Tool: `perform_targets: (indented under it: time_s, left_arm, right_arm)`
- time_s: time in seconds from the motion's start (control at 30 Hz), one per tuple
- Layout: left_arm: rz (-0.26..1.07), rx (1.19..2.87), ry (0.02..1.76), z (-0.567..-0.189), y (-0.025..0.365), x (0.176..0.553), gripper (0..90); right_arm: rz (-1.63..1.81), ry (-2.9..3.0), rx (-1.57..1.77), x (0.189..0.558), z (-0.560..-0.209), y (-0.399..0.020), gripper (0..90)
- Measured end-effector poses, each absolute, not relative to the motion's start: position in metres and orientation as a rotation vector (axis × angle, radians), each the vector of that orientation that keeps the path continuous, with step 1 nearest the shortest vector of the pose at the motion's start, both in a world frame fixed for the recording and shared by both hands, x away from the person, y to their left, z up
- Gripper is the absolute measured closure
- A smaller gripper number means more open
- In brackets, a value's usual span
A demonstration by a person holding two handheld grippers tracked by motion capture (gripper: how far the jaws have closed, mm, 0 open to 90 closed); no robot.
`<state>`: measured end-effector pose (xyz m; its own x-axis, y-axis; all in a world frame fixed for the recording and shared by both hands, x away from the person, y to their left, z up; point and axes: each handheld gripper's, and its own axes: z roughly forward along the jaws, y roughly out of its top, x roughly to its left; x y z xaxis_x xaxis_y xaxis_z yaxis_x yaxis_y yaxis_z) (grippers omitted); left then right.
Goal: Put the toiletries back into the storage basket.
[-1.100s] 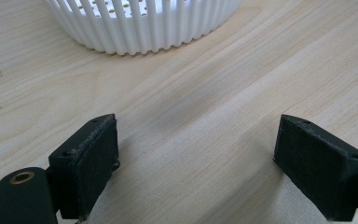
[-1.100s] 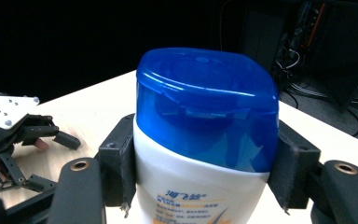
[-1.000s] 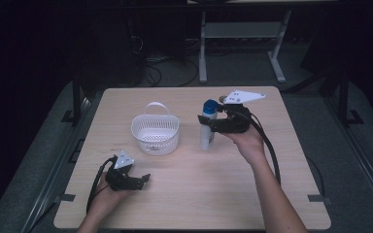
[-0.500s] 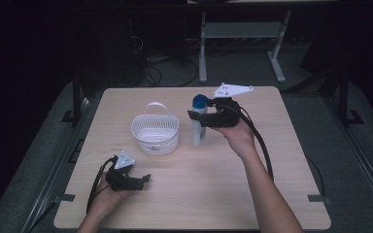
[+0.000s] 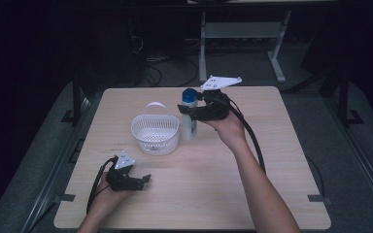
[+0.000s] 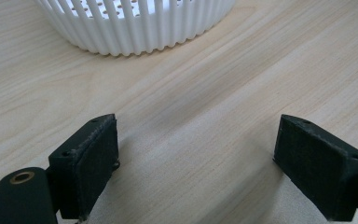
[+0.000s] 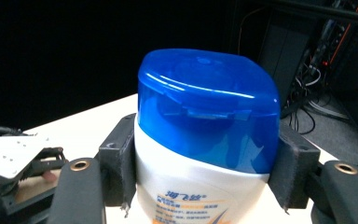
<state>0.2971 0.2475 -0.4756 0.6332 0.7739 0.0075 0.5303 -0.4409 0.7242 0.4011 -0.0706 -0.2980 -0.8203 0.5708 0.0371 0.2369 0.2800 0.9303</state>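
High view: a pale wooden table [image 5: 272,194] carries a white slatted basket [image 5: 155,133] with its thin handle raised, standing left of centre. Just right of the basket is a white bottle [image 5: 189,124] with a blue cap [image 5: 190,95]; it is upright, and its foot is close to the basket's wall, though contact between the two cannot be judged. The right claw [image 5: 188,110] grips the bottle from the right, just below the cap, with the right hand [image 5: 228,127] behind it and a black cable [image 5: 252,141] trailing toward the near edge. Whether the bottle's foot rests on the table or hangs just above it cannot be told.

Right gripper view: the two black pads [image 7: 119,158] press against opposite sides of the bottle [image 7: 191,196] at its shoulder, directly under the cap [image 7: 205,107]; printed lettering shows on the label below.

The left claw [image 5: 138,182] lies low on the near left part of the table, well apart from the bottle and nearer than the basket, held in the left hand [image 5: 108,196].

Left gripper view: its jaws are spread wide with bare wood between them, pointing toward the basket [image 6: 135,23], whose ribbed wall stands at the far side.
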Motion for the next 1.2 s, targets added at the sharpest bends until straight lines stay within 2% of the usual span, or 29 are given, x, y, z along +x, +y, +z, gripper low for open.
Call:
perform_targets:
  time_s: [0.63,1.2]
  left_arm:
    - [0.44,2.148,1.011,-0.476,0.247,0.297,13.4]
    - [0.439,2.149,1.01,-0.476,0.247,0.297,13.3]
  right_arm:
    - [1.579,2.254,0.682,0.414,-0.286,-0.039,35.6]
    - [1.576,2.265,0.664,0.424,-0.292,-0.018,35.6]
